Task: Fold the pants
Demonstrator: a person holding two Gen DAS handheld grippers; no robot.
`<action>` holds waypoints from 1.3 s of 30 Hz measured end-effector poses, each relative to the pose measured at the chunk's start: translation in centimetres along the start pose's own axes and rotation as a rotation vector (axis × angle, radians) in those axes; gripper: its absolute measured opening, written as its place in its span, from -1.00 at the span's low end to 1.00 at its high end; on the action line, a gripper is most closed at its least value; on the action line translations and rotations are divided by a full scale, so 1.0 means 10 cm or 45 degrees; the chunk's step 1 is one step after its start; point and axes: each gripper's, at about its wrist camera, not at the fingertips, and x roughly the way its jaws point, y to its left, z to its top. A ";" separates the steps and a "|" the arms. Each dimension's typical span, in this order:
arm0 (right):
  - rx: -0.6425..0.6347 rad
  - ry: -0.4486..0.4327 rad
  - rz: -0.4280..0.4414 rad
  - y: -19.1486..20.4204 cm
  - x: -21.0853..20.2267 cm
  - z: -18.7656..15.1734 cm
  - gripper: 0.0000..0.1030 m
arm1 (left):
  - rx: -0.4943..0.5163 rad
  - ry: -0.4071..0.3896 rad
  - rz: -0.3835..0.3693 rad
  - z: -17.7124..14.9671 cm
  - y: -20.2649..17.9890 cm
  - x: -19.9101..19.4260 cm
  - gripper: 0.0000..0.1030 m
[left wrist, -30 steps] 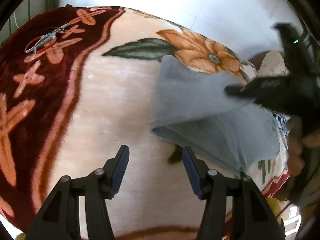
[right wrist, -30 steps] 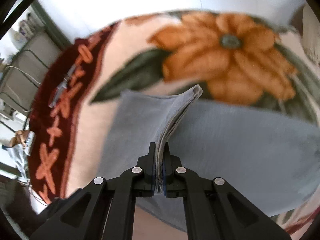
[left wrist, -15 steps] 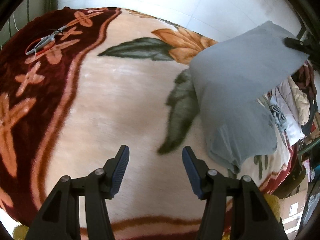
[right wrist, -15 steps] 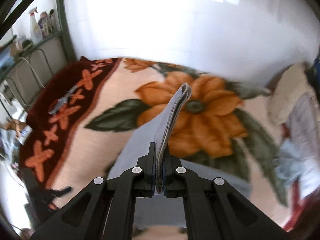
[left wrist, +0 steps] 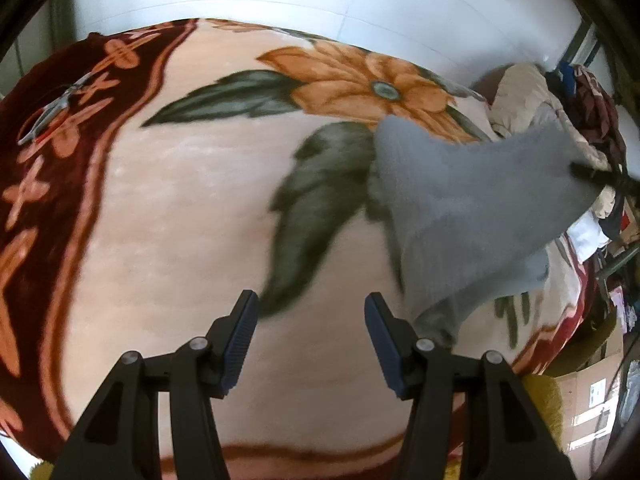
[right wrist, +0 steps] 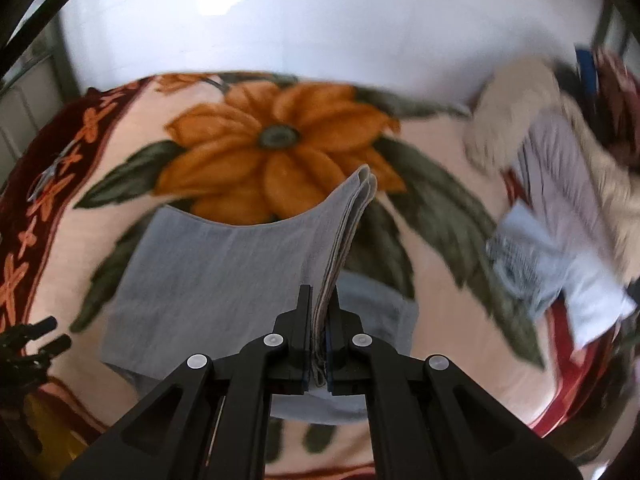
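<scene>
The right gripper pinched the folded grey cloth pants above the flowered plush blanket; the left gripper hung half-open and empty over that blanket.

Both cameras ride a hand-held gripper and look steeply down along its fingers at the flowered blanket – the left from nearer the maroon border, the right farther right – sharing the orange flower and grey pants

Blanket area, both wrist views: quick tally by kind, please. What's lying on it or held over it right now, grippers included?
Grey pants: 1, clamped in the right gripper
Scissors: 1, on the blanket's dark red border
Grippers: 2, with the left gripper open and empty
Clothes heap at the far edge: 1, pieces too blurred to count
Total: 5
</scene>
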 end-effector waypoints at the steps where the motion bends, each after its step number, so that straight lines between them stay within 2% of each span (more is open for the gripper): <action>1: 0.022 0.018 0.006 -0.08 0.10 -0.05 -0.90 | 0.007 0.001 -0.007 0.03 -0.04 0.01 0.13; 10: 0.181 0.156 0.055 -0.48 0.76 -0.50 -0.90 | 0.069 0.027 -0.088 0.34 -0.45 0.25 0.13; 13: 0.269 0.146 0.110 -0.61 0.91 -0.64 -0.83 | 0.050 0.052 -0.111 0.44 -0.56 0.37 0.13; 17: 0.383 0.104 0.210 -0.75 0.84 -0.71 -0.78 | -0.007 0.077 -0.109 0.54 -0.66 0.55 0.13; 20: 0.442 0.056 0.210 -0.84 0.65 -0.76 -0.53 | -0.020 0.099 -0.114 0.58 -0.70 0.66 0.13; 22: 0.461 0.028 0.189 -0.89 0.55 -0.82 -0.03 | 0.000 0.119 -0.108 0.58 -0.76 0.75 0.13; 24: 0.479 0.024 0.177 -0.94 0.51 -0.89 0.09 | 0.023 0.130 -0.084 0.56 -0.78 0.82 0.14; 27: 0.489 0.082 0.194 -0.96 0.64 -0.95 0.09 | 0.021 0.136 -0.034 0.49 -0.78 0.89 0.23; 30: 0.508 0.141 0.223 -0.96 0.86 -1.02 0.09 | -0.019 0.154 -0.058 0.44 -0.73 0.94 0.26; 34: 0.561 0.122 0.278 -1.00 0.98 -1.11 0.19 | -0.002 0.152 -0.089 0.41 -0.75 0.96 0.29; 38: 0.629 0.111 0.341 -1.06 0.99 -1.17 0.19 | 0.000 0.141 -0.098 0.39 -0.81 0.99 0.39; 39: 0.626 0.114 0.338 -1.05 0.98 -1.16 0.13 | 0.001 0.138 -0.098 0.39 -0.83 1.00 0.39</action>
